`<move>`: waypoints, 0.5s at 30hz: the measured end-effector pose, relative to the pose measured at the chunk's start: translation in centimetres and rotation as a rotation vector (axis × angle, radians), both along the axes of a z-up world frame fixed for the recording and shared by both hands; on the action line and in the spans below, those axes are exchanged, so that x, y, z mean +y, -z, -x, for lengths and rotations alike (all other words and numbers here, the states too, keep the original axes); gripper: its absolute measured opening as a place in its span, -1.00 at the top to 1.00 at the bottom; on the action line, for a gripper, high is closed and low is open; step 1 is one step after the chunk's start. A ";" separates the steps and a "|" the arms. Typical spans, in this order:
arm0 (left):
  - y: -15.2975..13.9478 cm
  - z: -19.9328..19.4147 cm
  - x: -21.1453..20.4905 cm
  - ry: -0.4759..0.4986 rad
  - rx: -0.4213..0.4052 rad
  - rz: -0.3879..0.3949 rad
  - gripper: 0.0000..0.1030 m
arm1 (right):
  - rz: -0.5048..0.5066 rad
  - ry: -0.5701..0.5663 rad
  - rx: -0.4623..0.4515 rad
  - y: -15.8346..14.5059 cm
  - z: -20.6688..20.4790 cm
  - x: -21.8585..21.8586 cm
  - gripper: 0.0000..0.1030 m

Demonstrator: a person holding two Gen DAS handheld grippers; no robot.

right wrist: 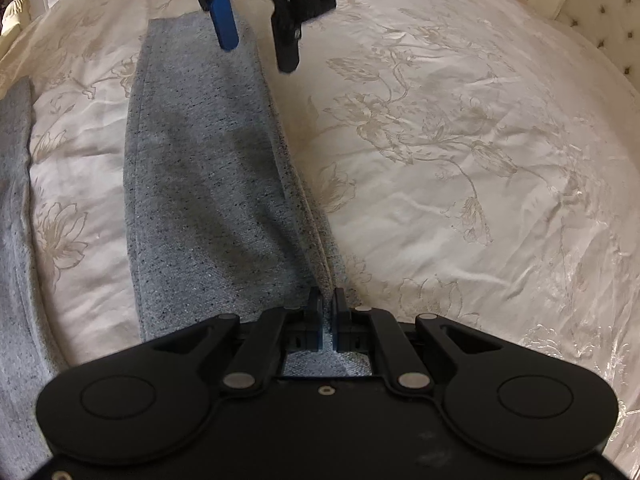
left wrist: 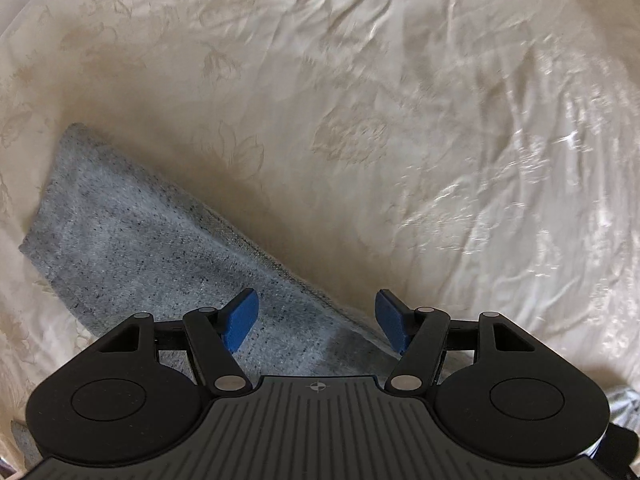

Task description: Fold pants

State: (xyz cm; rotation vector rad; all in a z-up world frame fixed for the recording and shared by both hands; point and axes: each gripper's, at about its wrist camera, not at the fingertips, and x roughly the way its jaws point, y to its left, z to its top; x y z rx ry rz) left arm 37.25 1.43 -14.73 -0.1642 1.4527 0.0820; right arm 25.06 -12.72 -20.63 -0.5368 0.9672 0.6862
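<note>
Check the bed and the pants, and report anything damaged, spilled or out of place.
Nothing stands out. The grey pants lie on the cream bedspread, undamaged; the right gripper pinches their edge, and the left gripper is open above the leg.

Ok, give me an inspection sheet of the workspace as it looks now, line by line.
Surface: cream floral bedspread, wrinkled.
Job's things: grey pants lying lengthwise, second leg at left edge.
Clutter: nothing seen on the bed.
Claws: right claw shut on pants fabric near camera; left claw open, above the far leg end.
Cables: nothing seen.
Surroundings: tufted headboard upper right, small items on a far shelf, too blurred to name.
</note>
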 end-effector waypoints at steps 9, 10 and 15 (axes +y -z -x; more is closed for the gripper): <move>1.0 1.9 0.1 -0.011 0.052 0.037 0.85 | -0.003 0.011 -0.016 -1.4 1.7 0.3 0.90; -0.1 3.0 0.0 0.007 0.021 0.027 0.86 | -0.008 0.017 -0.021 -1.9 2.2 0.2 0.89; -5.9 10.1 0.0 0.077 -0.127 -0.011 0.89 | -0.040 0.047 -0.055 -5.0 6.1 0.4 0.89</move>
